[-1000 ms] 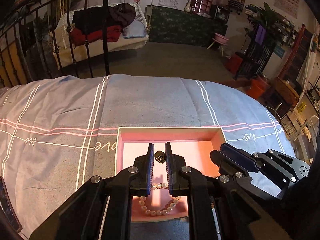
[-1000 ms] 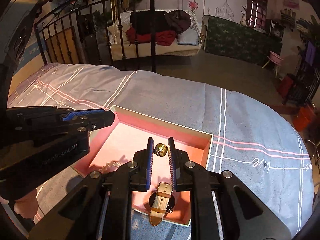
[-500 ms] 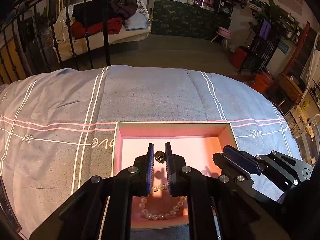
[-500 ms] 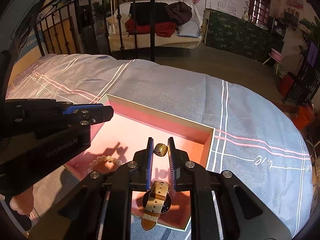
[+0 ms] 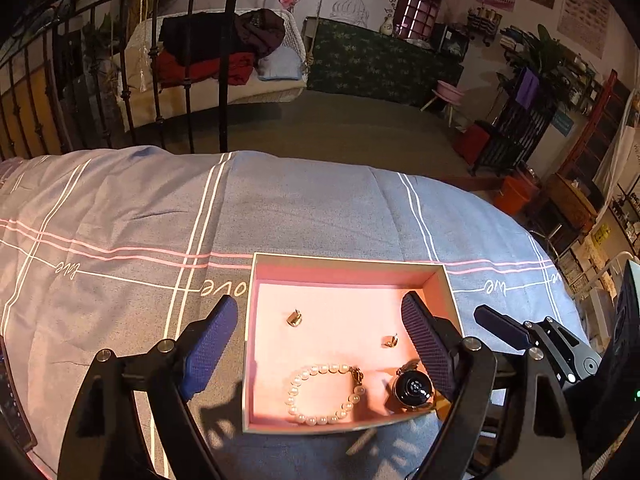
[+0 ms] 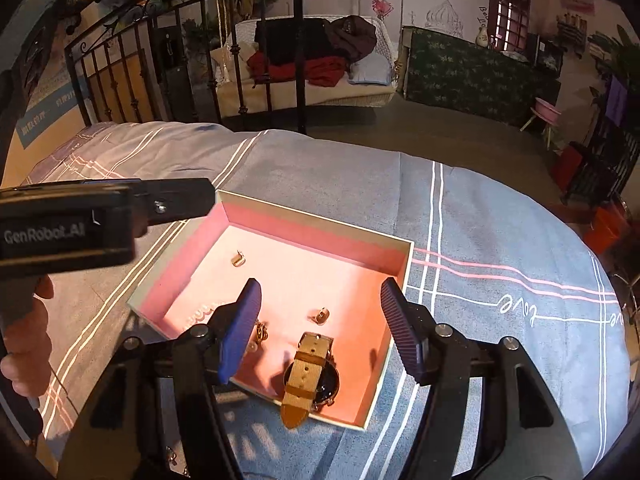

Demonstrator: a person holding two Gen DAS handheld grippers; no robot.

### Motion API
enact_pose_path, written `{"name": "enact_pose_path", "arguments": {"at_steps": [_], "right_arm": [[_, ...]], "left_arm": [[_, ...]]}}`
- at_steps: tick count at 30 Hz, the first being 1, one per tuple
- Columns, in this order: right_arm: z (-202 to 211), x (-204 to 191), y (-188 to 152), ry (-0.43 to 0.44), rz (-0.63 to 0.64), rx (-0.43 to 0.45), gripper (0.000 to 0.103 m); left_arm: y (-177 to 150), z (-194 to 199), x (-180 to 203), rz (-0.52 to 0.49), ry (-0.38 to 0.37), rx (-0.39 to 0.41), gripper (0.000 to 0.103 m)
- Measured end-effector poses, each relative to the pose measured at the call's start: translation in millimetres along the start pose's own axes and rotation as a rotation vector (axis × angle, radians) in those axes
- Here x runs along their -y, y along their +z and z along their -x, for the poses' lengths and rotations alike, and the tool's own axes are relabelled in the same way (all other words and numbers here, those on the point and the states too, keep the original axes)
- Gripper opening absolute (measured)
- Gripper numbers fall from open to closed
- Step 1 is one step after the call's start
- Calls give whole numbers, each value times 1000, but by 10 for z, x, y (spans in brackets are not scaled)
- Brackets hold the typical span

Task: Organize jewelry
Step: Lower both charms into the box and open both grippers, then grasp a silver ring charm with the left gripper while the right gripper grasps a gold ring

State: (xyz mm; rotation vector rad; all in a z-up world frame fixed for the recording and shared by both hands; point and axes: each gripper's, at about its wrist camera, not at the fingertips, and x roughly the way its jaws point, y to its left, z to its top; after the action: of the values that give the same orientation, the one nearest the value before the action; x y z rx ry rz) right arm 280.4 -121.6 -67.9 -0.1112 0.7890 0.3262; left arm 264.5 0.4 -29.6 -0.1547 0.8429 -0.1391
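Bed: grey-blue bedspread (image 5: pixel 320 208) with white and pink stripes and looping script carries everything; both grippers hang over its near end.
Left gripper (image 5: pixel 320 332): its blue-padded fingers (image 5: pixel 210 344) have just been opening and now stand wide apart, gripping nothing; one pad is over the cloth left of the box, the other over the box's right side.
Right gripper (image 6: pixel 320 320): fingers (image 6: pixel 240 328) have likewise just been opening and are well apart, empty, straddling the near right part of the box.
Hand (image 6: pixel 24 336): bare fingers curl round the left tool's handle at the left edge of the right wrist view.
Box (image 5: pixel 348 262): shallow, open, pale outside and pink inside, resting flat on the bedspread.
Watch (image 6: pixel 310 380): near right corner of the box, dark round face, tan strap lying across the near rim.
Pearl bracelet (image 5: pixel 324 394): a closed loop beside the watch, near the box's front wall.
Right earring (image 5: pixel 390 341): small gold piece on the pink floor, just beyond the watch.
Left earring (image 5: pixel 294 317): gold piece further in, apart from the other.
Bed rail (image 5: pixel 224 56): black iron bars past the foot of the bed.
Room beyond: a wicker seat (image 5: pixel 216 80) piled with dark and red clothes, a green patterned cabinet (image 5: pixel 380 64), a pink stool (image 5: pixel 450 92).
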Motion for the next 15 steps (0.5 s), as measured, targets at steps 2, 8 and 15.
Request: {"name": "enact_pose_path", "arguments": {"at_steps": [2,8,15], "right_arm": [[123,26,-105,2,-5,11,62],[482,-70,-705,46,-2,-15,62],[614,-89,-1484,51,-115,-141,62]], "left_arm": [[-142,149,-3,-20,-27,18,82],[-947,285,-55,-85,-80,-66,82],[-1743,283,-250,-31,-81,-208,81]]}}
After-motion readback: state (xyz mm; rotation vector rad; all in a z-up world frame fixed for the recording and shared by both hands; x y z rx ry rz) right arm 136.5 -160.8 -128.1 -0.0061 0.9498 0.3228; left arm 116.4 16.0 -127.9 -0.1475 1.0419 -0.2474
